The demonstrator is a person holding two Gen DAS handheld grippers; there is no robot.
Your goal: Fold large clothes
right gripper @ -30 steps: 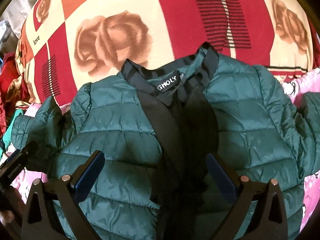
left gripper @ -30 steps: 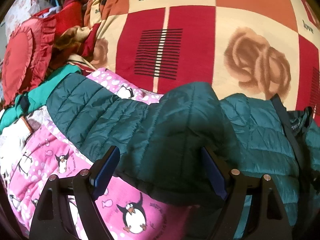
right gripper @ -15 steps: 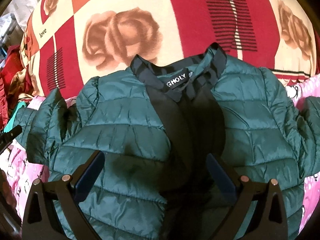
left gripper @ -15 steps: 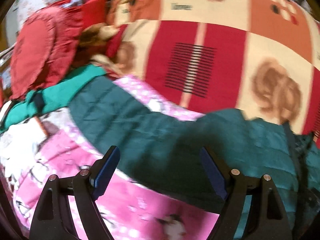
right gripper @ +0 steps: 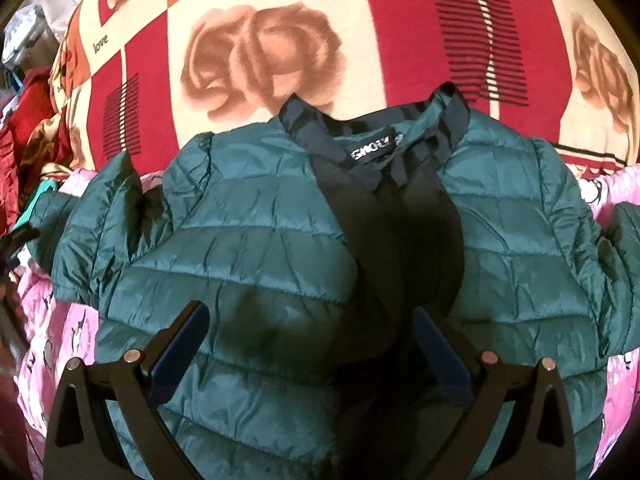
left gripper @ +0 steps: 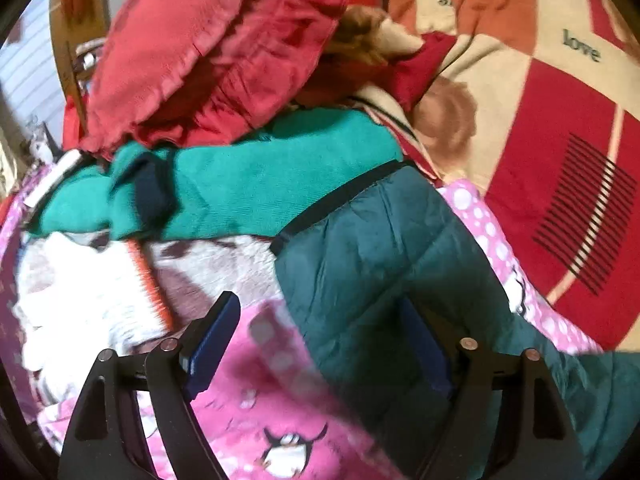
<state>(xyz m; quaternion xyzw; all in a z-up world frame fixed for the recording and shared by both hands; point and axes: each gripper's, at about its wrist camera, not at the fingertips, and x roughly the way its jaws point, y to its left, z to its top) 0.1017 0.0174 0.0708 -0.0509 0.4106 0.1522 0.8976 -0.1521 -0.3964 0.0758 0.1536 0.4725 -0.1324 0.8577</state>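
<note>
A dark green quilted jacket (right gripper: 260,248) lies front-up on the bed, collar and black label (right gripper: 370,152) at the far side, black lining showing down the open front. Its left sleeve (left gripper: 380,248) stretches out over a pink penguin blanket, black-trimmed cuff (left gripper: 336,200) at the far end. My left gripper (left gripper: 320,344) is open and hovers over this sleeve, with nothing between the pads. My right gripper (right gripper: 312,344) is open and empty, low over the jacket's chest.
A red and cream rose-patterned blanket (right gripper: 260,48) covers the bed beyond the jacket. A pink penguin blanket (left gripper: 260,400) lies under the sleeves. A bright green garment (left gripper: 248,184), a red frilled cushion (left gripper: 208,52) and a white fleece (left gripper: 80,288) pile up at the left.
My left gripper has swung left along the sleeve, from the shoulder fold to near the cuff. The right gripper has pulled back slightly, and the jacket looks flatter.
</note>
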